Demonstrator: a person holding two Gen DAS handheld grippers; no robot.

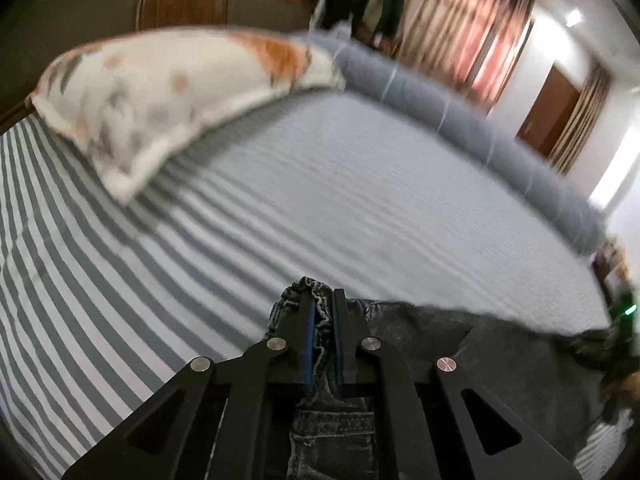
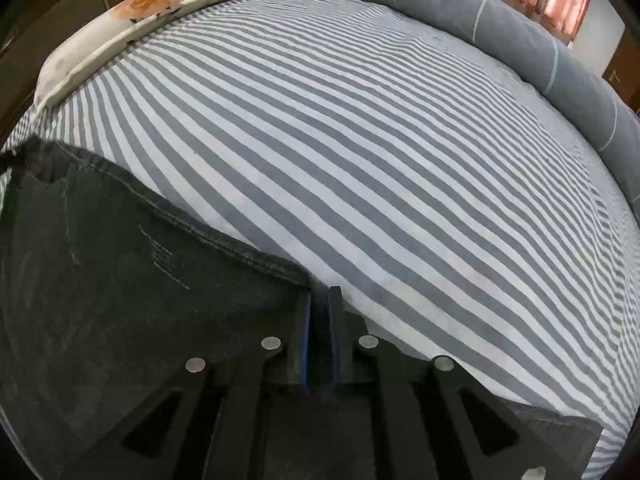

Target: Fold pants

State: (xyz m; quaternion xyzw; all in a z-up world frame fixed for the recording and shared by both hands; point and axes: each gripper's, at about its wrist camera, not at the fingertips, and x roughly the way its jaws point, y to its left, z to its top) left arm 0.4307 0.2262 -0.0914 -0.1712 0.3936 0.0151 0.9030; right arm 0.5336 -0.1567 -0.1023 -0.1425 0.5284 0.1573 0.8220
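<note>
Clearly the pants (image 2: 120, 280) lay along the near edge of the bed, dark grey denim spread flat on the striped sheet (image 2: 360, 160), with pale stitching along the seam and a faded, worn look. Their gathered waistband end bunched up between the pads of the left gripper (image 1: 323, 312), which was clamped on that crumpled denim. The right gripper (image 2: 320, 304) was likewise closed on a hem corner of the same garment, its blue-edged pads pinching the cloth.

To do this step well, I judged that both ends should rise together and travel evenly, keeping the fabric taut so the fold would land with edges aligned rather than skewed.

Farther off, a floral pillow (image 1: 160, 92) rested at the head of the bed, and a grey rolled blanket (image 2: 480, 16) ran along the far side.
</note>
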